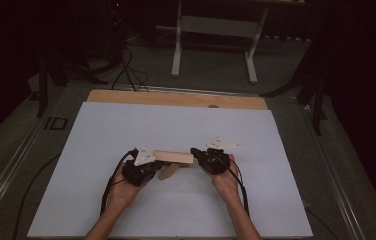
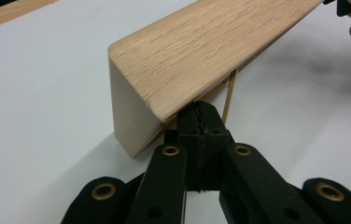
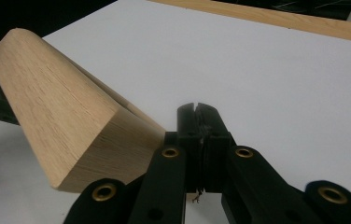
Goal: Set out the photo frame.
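Wooden block (image 1: pixel 174 157): centre of white board (image 1: pixel 126 130), between both grippers.
Left gripper (image 1: pixel 146 161): jaws clenched, tips beneath block's edge, likely propping it.
Right gripper (image 1: pixel 199 154): jaws clenched, empty, beside block's end.

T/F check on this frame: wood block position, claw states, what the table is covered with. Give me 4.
1. The wooden block sits between the left claw and the right claw. True.
2. The left claw's jaws are spread wide. False: they are pressed together.
3. The right claw's jaws are closed. True.
4. The block lies on bare wood. False: it is over a white sheet.
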`<state>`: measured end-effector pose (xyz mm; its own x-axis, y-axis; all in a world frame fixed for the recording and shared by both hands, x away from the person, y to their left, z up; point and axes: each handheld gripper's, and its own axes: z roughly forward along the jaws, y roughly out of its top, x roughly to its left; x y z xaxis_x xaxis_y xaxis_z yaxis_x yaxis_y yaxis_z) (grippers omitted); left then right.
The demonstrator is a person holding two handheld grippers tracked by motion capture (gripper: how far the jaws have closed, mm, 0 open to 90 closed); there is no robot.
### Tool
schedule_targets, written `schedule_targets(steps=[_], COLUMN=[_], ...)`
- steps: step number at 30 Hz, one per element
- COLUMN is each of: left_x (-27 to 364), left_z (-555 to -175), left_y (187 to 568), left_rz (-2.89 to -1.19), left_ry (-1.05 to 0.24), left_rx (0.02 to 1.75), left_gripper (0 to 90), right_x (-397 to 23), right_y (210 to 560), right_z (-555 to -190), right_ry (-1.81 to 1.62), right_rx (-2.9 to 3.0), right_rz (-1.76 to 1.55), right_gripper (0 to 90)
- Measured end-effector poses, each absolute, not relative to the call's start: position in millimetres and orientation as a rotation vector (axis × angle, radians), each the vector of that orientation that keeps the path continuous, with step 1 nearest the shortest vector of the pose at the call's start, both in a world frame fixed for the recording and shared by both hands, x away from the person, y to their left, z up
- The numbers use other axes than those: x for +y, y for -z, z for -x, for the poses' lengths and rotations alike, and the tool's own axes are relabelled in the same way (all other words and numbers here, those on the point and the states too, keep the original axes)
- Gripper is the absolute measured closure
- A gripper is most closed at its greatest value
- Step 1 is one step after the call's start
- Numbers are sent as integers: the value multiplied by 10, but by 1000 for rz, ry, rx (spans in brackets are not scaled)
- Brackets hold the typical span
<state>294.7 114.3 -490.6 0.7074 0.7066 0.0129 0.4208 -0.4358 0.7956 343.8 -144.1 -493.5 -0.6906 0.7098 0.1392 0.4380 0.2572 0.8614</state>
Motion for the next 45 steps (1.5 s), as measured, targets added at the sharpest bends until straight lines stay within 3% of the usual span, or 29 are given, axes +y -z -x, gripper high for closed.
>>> schedule_targets(steps=[45], left_x=[1040], left_z=[-2931], left_y=[4833], left_rz=[-2086], left_ry=[-447], left_rx=[847], left_gripper=[895], right_x=[-1405], right_y=[4825], right_z=[-3361], right_ry=[-1396], right_rx=[2257], right_rz=[-993], right_gripper=[895])
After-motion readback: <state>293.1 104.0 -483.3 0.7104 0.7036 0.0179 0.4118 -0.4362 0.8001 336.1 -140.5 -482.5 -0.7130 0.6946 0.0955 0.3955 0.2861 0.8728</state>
